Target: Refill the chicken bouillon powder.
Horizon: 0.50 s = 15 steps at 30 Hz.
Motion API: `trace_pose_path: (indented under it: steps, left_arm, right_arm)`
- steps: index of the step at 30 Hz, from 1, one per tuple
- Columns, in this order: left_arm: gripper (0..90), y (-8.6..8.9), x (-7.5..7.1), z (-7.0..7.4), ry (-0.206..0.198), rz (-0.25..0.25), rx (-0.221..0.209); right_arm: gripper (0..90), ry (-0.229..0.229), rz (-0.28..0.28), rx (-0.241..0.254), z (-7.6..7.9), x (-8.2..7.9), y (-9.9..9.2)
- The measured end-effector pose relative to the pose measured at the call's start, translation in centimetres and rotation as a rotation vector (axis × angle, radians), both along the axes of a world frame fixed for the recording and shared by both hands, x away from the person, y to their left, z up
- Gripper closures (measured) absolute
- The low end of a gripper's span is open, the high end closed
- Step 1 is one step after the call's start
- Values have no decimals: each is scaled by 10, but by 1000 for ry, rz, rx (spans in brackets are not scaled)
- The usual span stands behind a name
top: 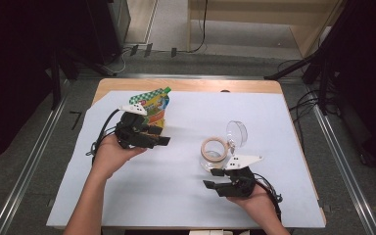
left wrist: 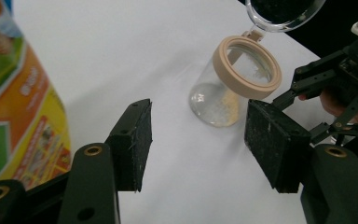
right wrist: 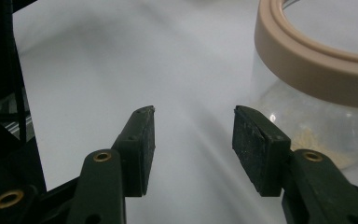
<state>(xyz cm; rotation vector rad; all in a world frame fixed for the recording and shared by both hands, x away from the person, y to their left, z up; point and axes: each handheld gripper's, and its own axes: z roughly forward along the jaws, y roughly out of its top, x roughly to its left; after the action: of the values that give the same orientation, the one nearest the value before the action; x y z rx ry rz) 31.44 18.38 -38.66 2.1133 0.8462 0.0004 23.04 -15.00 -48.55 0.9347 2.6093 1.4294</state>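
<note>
Jar (top: 214, 152), clear glass with a tan sealing ring round its mouth and its hinged clear lid (top: 236, 133) swung open, stands in the high view on the white tabletop (top: 186, 196) a little to the 3 o'clock side of centre, with the lid rising at its 1 o'clock. Just at the jar's 5 o'clock the right claw (top: 212, 178) hovers in the person's right hand (top: 254, 198), jaws parted with nothing between them, near the jar but apart from it. Well apart, toward 10 o'clock of the jar, a colourful snack pouch (top: 154, 105) stands upright near the far edge, and the left claw (top: 159, 135) sits right in front of it in the left hand (top: 110, 154), its jaws apart and empty, pointing toward 3 o'clock. In the left gripper view the left claw (left wrist: 198, 144) shows both black pads about halfway spread over bare tabletop (left wrist: 121, 51); the jar (left wrist: 233, 84) lies beyond them at 1 o'clock, with pale crumbs on its bottom, the lid (left wrist: 284, 11) at the top edge, the pouch (left wrist: 18, 107) at 9 o'clock, and the right claw (left wrist: 307, 84) at 3 o'clock. In the right gripper view the right claw (right wrist: 193, 140) is likewise about half open and grips nothing, and the jar (right wrist: 321, 93) stands close at 2 o'clock, clear of the nearer pad.
</note>
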Motion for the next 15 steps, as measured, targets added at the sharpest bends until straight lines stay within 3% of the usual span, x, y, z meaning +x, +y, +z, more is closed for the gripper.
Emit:
trace_pose_path:
  steps: [15]
  left_arm:
    - [431,39,1,4,-2,91,-9]
  right_arm:
    - [499,5,5,-3,-1,1,3]
